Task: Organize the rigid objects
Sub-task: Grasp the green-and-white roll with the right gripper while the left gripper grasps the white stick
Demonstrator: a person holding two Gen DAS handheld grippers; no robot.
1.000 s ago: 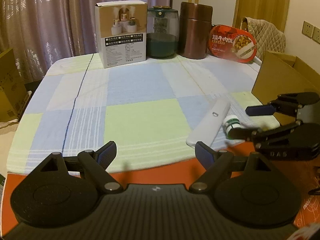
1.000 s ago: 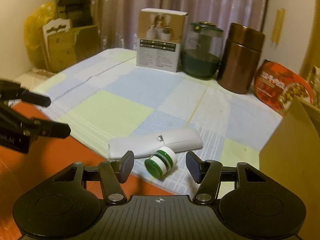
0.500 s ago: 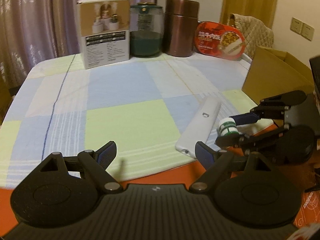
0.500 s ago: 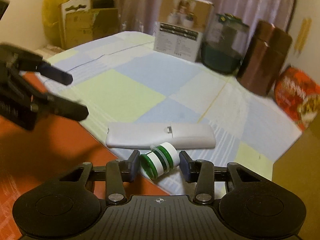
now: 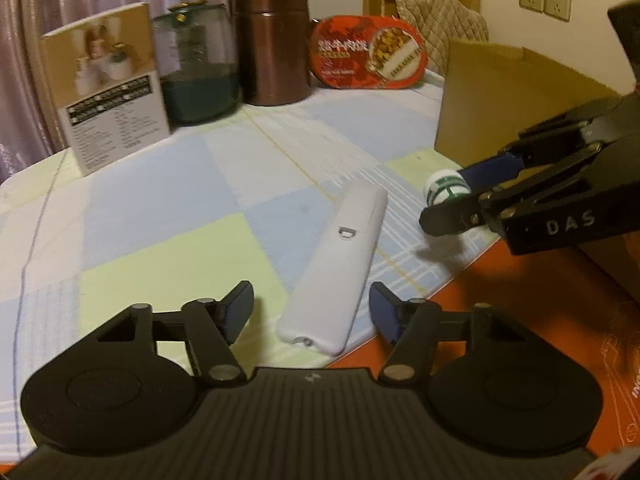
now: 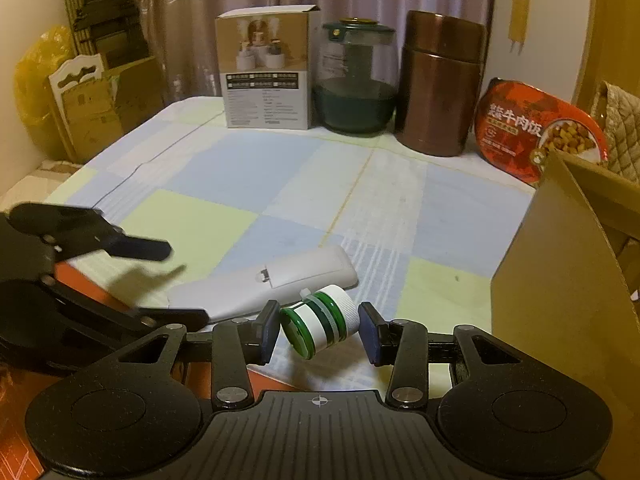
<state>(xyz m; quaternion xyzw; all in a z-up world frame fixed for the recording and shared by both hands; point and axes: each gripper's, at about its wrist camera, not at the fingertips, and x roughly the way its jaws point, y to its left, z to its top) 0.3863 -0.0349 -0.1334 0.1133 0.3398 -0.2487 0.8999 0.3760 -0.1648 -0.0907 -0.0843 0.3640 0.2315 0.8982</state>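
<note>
A small white and green bottle (image 6: 319,321) is held between the pads of my right gripper (image 6: 319,330), lifted a little above the cloth; it also shows in the left wrist view (image 5: 446,189), raised over its shadow. A long white remote (image 5: 338,264) lies on the checked cloth, also seen in the right wrist view (image 6: 264,282). My left gripper (image 5: 312,310) is open and empty, its fingers on either side of the remote's near end, apart from it.
An open cardboard box (image 5: 500,108) stands at the right, also in the right wrist view (image 6: 560,280). At the table's back stand a white product box (image 6: 266,84), a glass jar (image 6: 354,84), a copper canister (image 6: 438,84) and a red food tray (image 6: 532,130).
My right gripper closed on the bottle and lifted it off the cloth. My left gripper moved forward and right until its fingers flank the remote's near end.
</note>
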